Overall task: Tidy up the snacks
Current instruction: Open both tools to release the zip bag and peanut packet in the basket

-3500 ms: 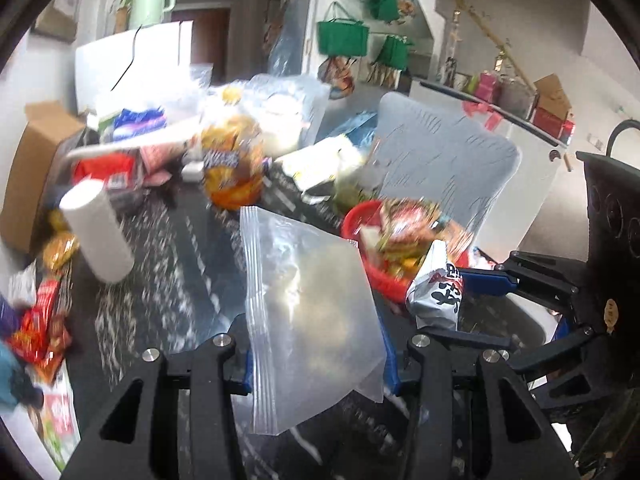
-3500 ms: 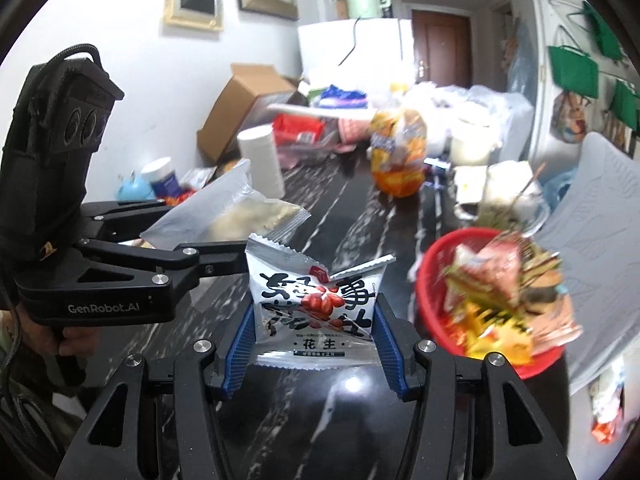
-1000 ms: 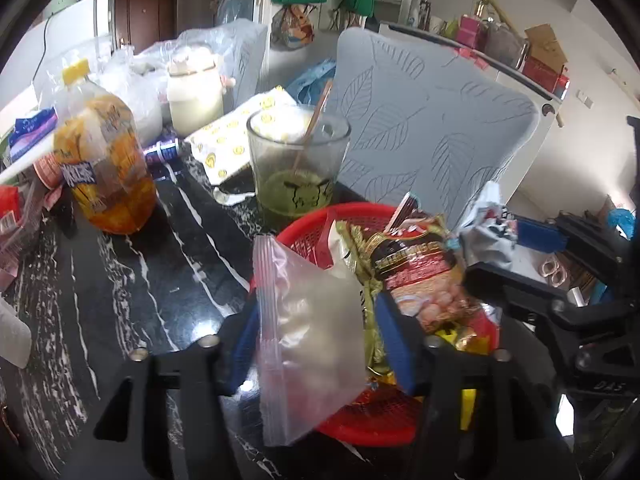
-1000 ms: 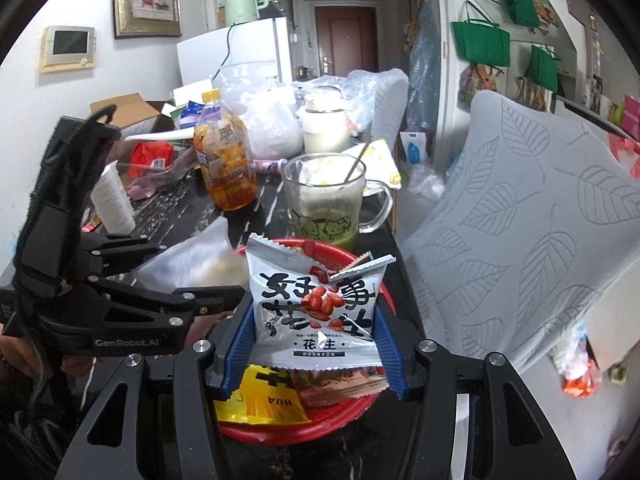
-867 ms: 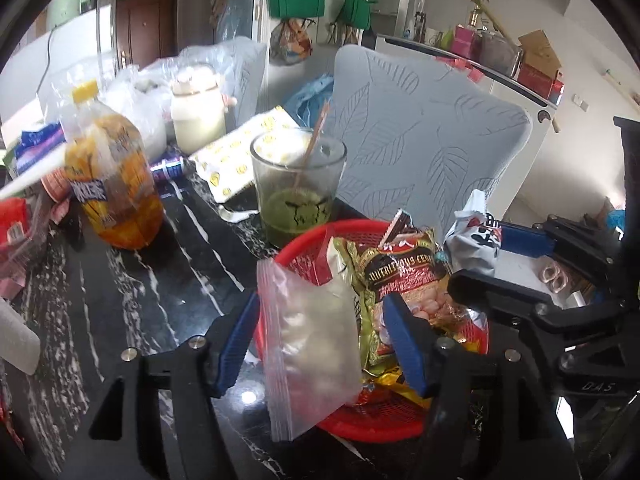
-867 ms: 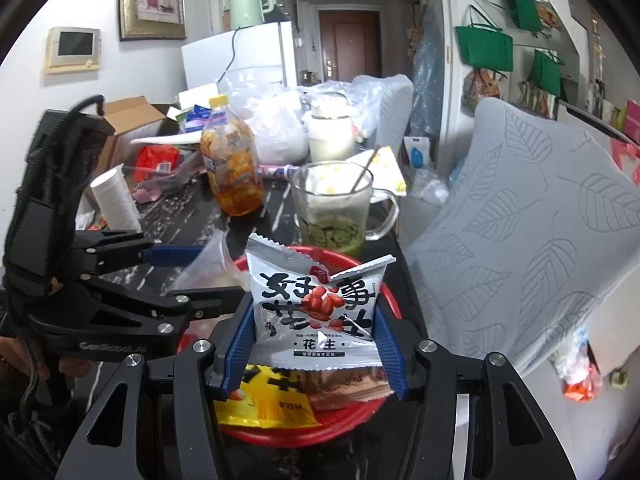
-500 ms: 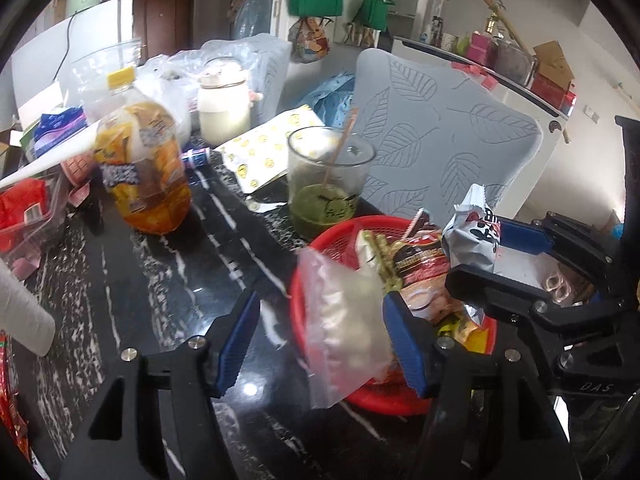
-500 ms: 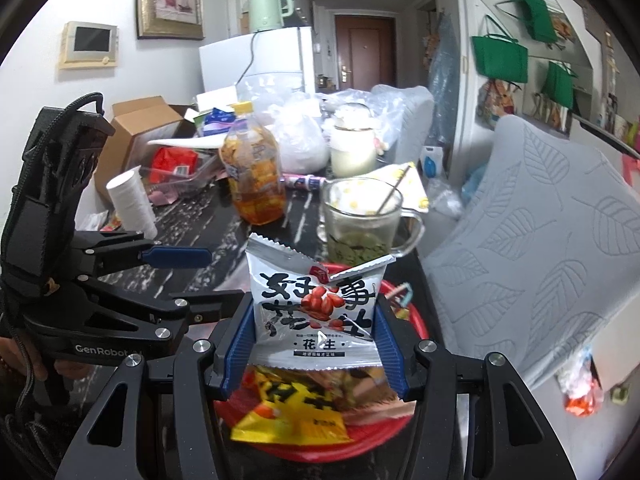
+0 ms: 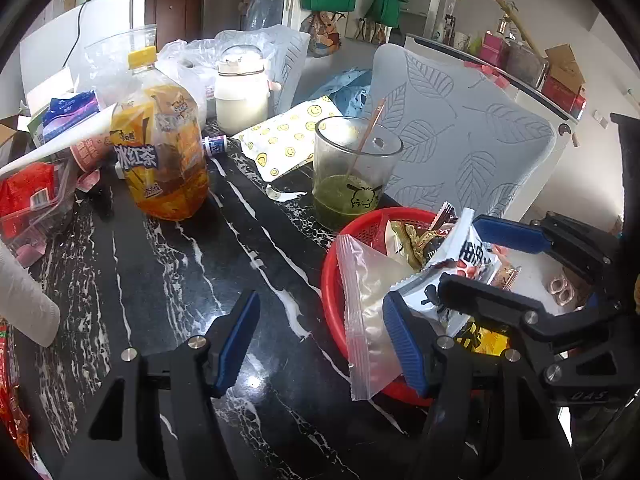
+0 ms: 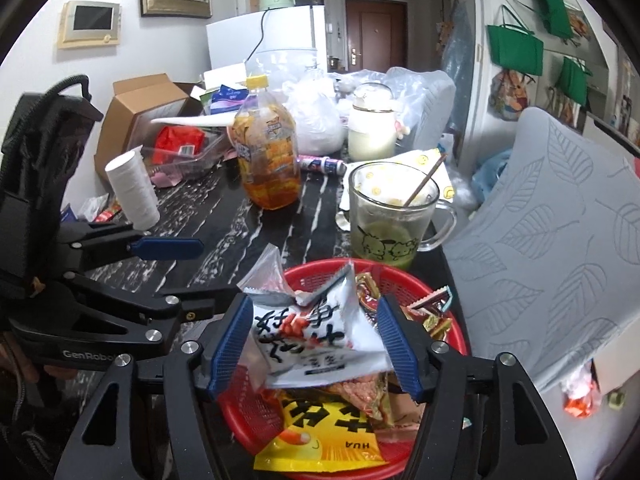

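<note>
Both tongs released: left gripper (image 9: 320,344) and right gripper (image 10: 314,344) spread wide. Peanut packet (image 10: 316,340) and clear zip bag (image 9: 368,312) lying in red basket (image 10: 324,272). Light, crinkly, probably slippery; best pinched at a sealed edge.

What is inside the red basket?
The red basket holds a white peanut packet, a clear zip bag leaning on its rim, a yellow packet, and other snacks. Its bottom is covered.
</note>
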`<state>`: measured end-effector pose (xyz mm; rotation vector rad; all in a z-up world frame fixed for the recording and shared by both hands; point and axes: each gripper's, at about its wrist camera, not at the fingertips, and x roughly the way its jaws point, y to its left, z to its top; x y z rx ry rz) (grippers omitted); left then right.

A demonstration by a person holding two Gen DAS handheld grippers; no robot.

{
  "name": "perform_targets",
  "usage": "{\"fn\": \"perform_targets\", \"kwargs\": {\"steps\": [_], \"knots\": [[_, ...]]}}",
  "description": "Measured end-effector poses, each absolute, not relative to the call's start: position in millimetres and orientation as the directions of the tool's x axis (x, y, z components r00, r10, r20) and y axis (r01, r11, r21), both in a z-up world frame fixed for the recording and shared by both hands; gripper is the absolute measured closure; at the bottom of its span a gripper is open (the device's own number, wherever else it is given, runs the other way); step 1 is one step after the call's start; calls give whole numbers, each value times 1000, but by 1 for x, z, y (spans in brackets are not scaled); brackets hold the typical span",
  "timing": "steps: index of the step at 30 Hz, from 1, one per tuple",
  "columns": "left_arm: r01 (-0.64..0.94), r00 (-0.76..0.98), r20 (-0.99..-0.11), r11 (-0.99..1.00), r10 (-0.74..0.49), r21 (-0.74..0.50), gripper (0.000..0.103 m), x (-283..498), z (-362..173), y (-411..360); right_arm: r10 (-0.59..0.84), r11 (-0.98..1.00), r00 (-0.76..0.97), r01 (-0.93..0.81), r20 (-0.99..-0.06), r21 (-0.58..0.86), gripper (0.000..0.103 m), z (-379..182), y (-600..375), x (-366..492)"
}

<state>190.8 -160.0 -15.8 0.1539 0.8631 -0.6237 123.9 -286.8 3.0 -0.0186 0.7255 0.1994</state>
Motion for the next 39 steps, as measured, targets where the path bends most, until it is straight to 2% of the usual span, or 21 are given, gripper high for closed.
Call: {"fn": "perform_targets", "kwargs": {"steps": [4,6,8,10,24,31,35,39], "knots": [[575,482,-750,809,-453,-120,40,189,-16,-161,171,982,732,-183,-660,51,40,3,-288,118],[576,485,-749,809,-451,-115,40,187,-15,-161,180,980,728,-188,-661,60,47,2,-288,115],[576,488,-748,810,-450,-111,40,185,-14,-161,177,981,726,-186,-664,59,61,1,-288,112],[576,493,-748,811,-445,-103,40,182,-14,-161,173,981,723,-188,-669,51,70,-2,-286,109],[573,467,-770,812,-434,-110,40,162,-25,-157,176,983,687,-162,-705,87,72,-17,-283,84],[574,492,-760,814,-425,-84,40,156,-18,-158,163,986,701,-105,-695,126,71,-12,-288,79],[586,507,-742,806,-439,-77,40,152,-8,-162,128,992,723,-85,-679,96,59,-2,-287,75],[597,535,-719,801,-443,-50,40,148,5,-166,91,995,746,-50,-660,81,58,11,-292,73]]}}
